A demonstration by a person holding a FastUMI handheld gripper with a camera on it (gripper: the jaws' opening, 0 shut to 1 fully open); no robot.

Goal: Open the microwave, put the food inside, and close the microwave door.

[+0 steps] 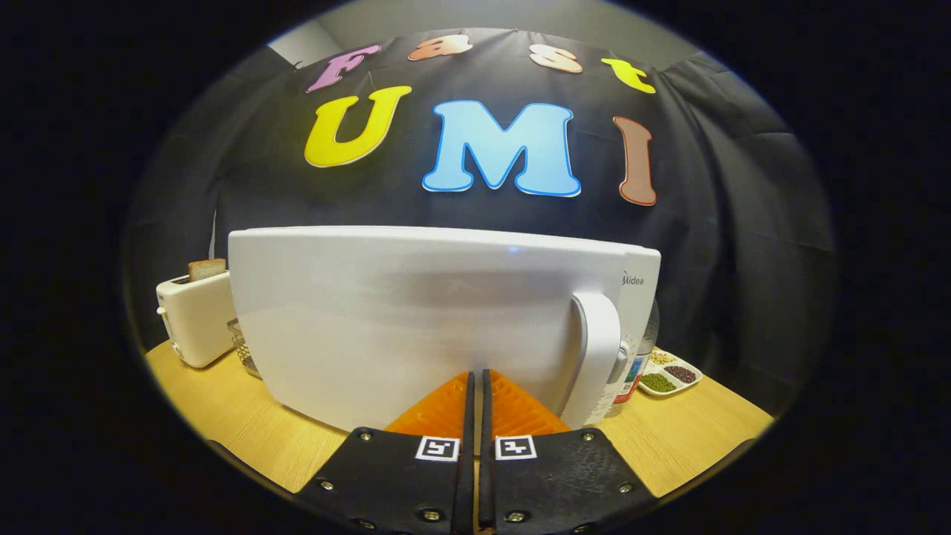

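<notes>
Pressing together with nothing between them, the hand-held gripper (475,380) fingers sit against the microwave (416,319) door, left of its handle (594,357) — the microwave stands on the table (691,431), a toaster (195,316) beside it.

White toaster (195,318) with a bread slice (206,268) at left, wire basket (244,347) beside it, divided dish of beans (671,374) and bottle (637,364) at right, wooden table (691,431).
</notes>
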